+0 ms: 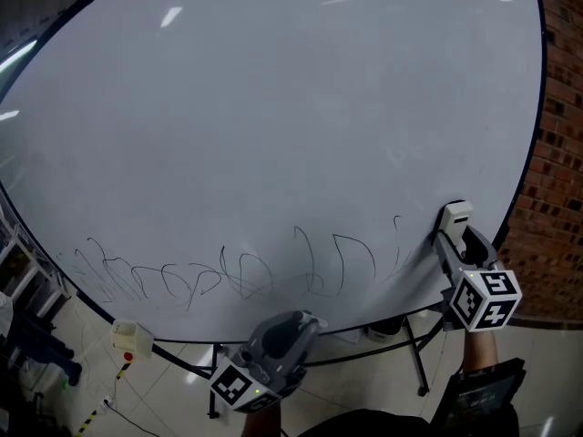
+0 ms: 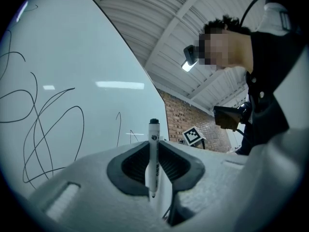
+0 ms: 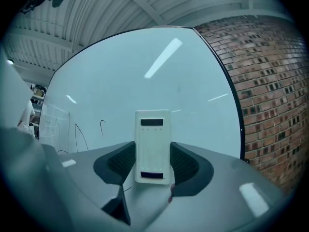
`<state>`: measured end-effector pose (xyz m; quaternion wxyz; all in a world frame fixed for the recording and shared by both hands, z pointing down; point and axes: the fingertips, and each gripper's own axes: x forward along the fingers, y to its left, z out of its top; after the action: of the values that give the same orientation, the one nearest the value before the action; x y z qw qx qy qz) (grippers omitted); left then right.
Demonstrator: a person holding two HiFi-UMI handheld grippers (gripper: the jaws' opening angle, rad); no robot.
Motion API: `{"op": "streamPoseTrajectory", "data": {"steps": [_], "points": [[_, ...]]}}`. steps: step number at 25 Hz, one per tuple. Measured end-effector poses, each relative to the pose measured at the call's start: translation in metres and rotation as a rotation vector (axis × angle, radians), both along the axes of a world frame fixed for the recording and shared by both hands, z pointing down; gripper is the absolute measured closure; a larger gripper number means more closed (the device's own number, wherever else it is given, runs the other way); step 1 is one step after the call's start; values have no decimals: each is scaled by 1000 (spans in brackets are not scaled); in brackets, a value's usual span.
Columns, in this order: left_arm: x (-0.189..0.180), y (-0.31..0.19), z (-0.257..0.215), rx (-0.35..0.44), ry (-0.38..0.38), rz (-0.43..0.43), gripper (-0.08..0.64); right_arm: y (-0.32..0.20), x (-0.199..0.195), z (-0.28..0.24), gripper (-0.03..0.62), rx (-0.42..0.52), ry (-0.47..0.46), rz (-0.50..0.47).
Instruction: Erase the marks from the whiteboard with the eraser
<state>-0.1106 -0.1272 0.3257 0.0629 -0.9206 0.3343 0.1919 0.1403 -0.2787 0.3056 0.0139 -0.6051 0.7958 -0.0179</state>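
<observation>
Eraser [image 3: 153, 146] clamped; left gripper view: marker [image 2: 153, 153].

We record an industrial hall or workshop: bare brick wall [image 3: 263, 76], ribbed metal roof [image 3: 96, 13] on beams, free-standing whiteboard [image 1: 273, 107].

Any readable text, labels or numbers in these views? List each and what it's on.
None readable.
Scribbles on the whiteboard: loops, no word.
Marker in the left tool: barrel print too small to read.
Eraser in the right tool: dark strips, no text.
Cube on the right tool: square patterns, no letters.
</observation>
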Motion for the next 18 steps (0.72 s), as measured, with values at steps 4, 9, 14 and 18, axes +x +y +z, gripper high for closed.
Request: {"op": "streamPoseTrajectory", "data": {"steps": [4,9,14,18], "points": [[-6,1,1,0,4,-9,498,2,-9,-4,364,14,0,2],[-13,3,3,0,13,-18,499,10,-49,-14,364,50,50,-60],[-20,4,2,2,25,-32,498,21,-95,-21,364,80,96,-153],[-18,4,1,1,23,-32,497,30,-132,-14,364,73,131,-259]]}}
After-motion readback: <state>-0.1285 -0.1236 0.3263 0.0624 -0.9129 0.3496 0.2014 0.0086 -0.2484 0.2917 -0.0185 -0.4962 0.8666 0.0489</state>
